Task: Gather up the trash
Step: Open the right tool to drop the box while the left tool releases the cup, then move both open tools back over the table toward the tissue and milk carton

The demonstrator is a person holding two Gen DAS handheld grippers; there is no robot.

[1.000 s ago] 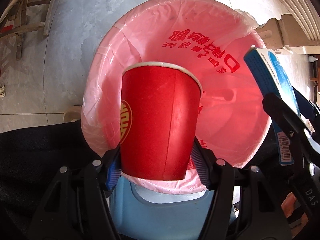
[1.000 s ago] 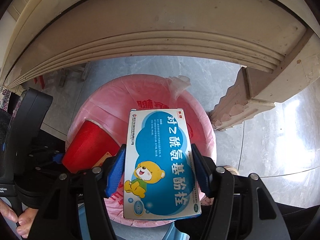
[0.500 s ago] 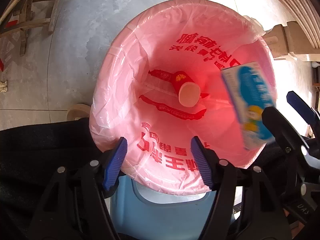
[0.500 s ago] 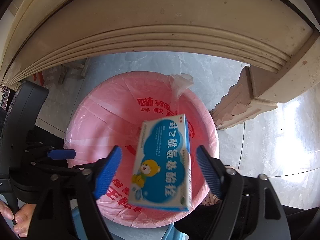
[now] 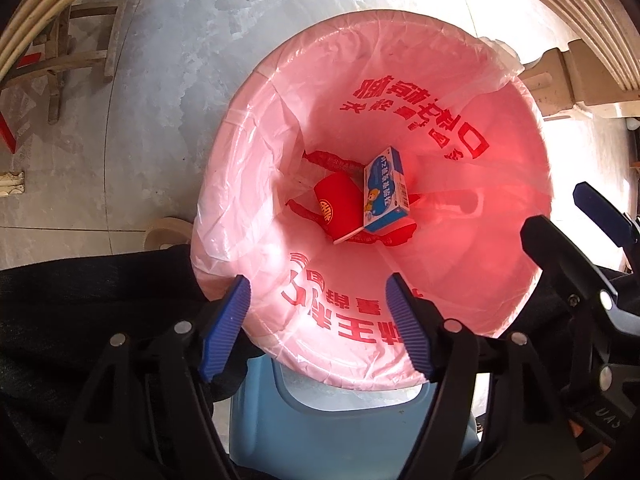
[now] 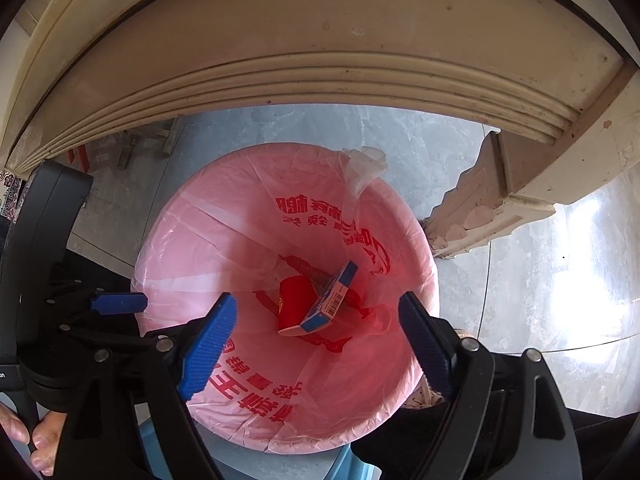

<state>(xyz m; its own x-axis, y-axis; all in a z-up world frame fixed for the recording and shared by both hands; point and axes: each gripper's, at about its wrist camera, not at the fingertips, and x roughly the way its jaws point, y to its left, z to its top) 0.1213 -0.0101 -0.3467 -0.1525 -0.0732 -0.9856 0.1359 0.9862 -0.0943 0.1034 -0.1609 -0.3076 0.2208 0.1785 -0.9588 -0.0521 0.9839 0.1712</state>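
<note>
A bin lined with a pink bag (image 5: 224, 200) (image 6: 192, 240) printed with red characters stands below both grippers. At its bottom a red paper cup (image 5: 340, 204) (image 6: 294, 304) lies on its side. A blue-and-white medicine box (image 5: 382, 196) (image 6: 332, 300) leans against the cup. My left gripper (image 5: 316, 280) points straight down over the bin's near rim; its jaws are opening with nothing between them. My right gripper (image 6: 316, 296) is open and empty above the bin. One blue pad of the left gripper (image 6: 118, 303) shows at the left of the right wrist view.
A beige moulded furniture edge (image 6: 320, 48) overhangs the far side of the bin, and its carved leg (image 6: 480, 208) stands to the right. A wooden stool (image 5: 68, 52) stands on the grey marble floor (image 5: 180, 40). The bin's blue body (image 5: 340, 420) and dark clothing (image 5: 80, 280) are close below.
Both grippers let go. The red cup fell from the left gripper into the bin, then the medicine box fell from the right gripper and landed against the cup.
</note>
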